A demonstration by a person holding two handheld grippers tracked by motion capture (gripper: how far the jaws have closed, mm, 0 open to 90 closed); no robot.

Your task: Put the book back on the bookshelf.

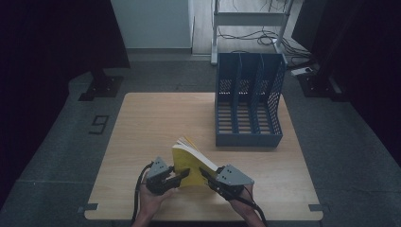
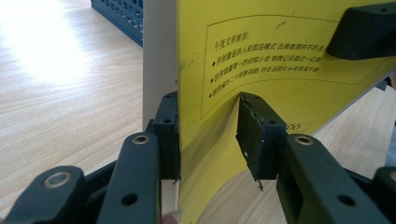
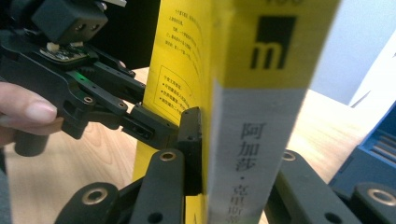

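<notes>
Two grippers are holding a yellow book (image 1: 187, 163) upright at the near edge of the table (image 1: 142, 123).
A blue file rack (image 1: 249, 101) is standing well behind it, the way between lying open. The right gripper (image 3: 233, 154) is clenching the book's spine between its jaws. The left gripper (image 2: 208, 135) is straddling the yellow back cover, one pad touching it, the other standing apart.

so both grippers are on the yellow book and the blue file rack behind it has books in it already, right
Not quite: the blue file rack is empty; the high view shows bare slots. The rest holds: the left gripper and the right gripper both meet the yellow book, with the rack behind it.
</notes>
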